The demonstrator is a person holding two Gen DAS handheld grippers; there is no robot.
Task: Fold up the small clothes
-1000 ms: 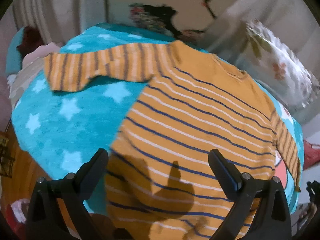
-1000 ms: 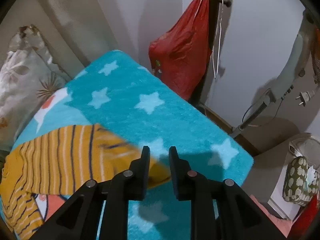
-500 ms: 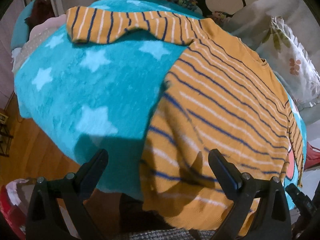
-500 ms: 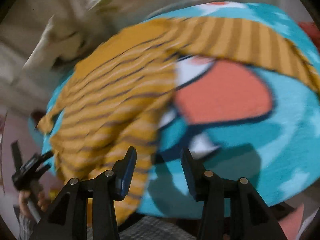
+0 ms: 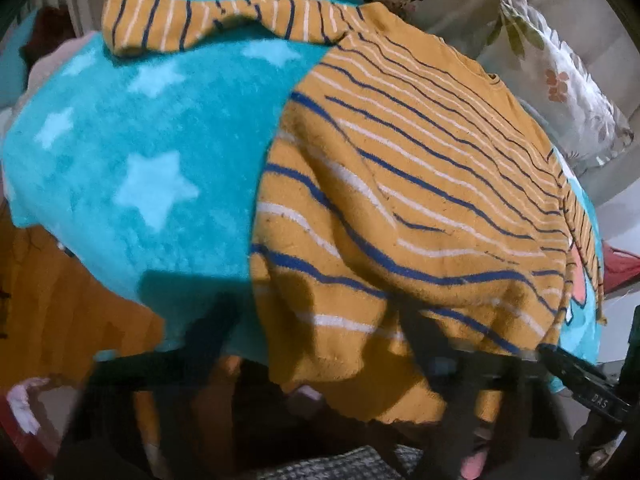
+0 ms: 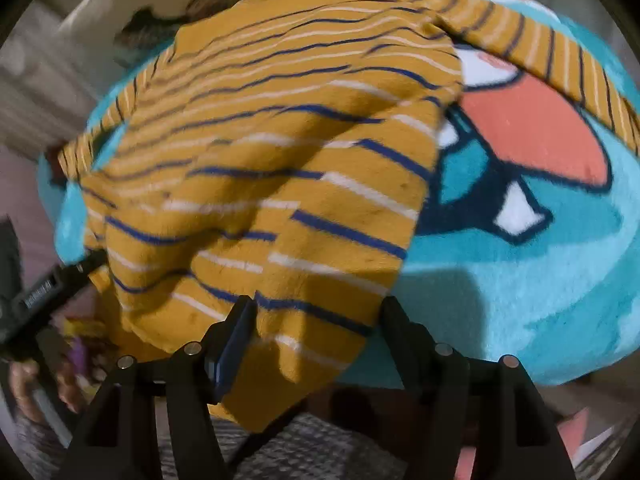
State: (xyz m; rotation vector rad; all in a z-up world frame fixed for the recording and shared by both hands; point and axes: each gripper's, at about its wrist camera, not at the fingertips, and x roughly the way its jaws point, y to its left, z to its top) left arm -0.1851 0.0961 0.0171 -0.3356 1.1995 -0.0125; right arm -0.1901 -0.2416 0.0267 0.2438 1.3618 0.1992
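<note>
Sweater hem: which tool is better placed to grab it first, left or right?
Right, probably. The right tool stands open, sharply seen, with the striped sweater hem draped between its fingers. The left tool also straddles the hem, open, but is motion-blurred, so likely less settled.

The mustard-yellow knit shirt with blue and white stripes looks soft, matt and slightly pilled. The teal star-patterned fleece blanket beneath is plush and fuzzy. The black plastic right gripper has a dull sheen.
</note>
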